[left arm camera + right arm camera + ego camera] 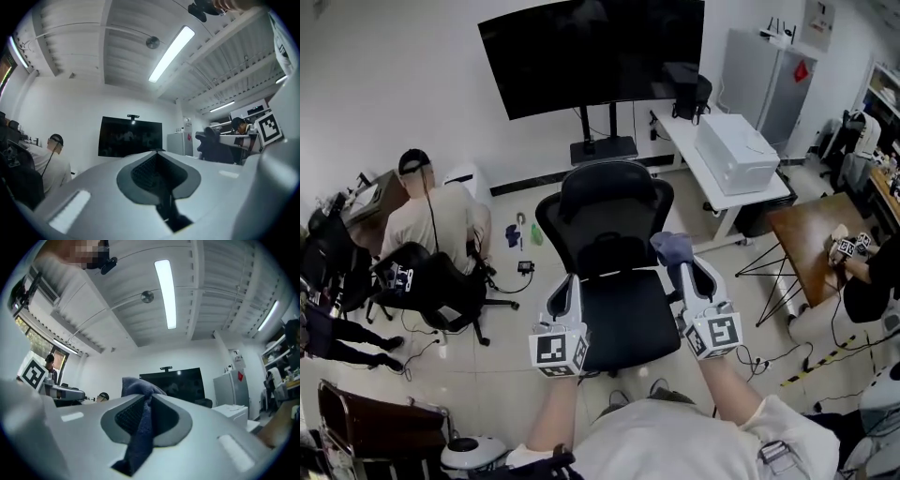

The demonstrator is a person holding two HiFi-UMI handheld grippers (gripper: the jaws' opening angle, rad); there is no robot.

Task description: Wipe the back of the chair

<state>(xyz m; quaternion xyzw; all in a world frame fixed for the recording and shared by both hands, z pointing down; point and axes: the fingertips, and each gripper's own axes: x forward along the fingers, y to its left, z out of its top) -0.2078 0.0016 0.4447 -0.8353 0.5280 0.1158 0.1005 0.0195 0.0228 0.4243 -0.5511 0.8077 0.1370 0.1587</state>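
Head view: cloth [672,247] in right tool [682,269]

Large black flat screen on a floor stand [591,52] at the far wall. Right of the screen: white tabletop [680,131] carrying a white rectangular box [735,150], and a pale grey cabinet [759,75] behind them. Left of the screen: person in a dark cap [427,211], seated low.

An office or lab: big wall screen [591,52], white desk [712,159], office chairs [609,253], floor cables [787,361].
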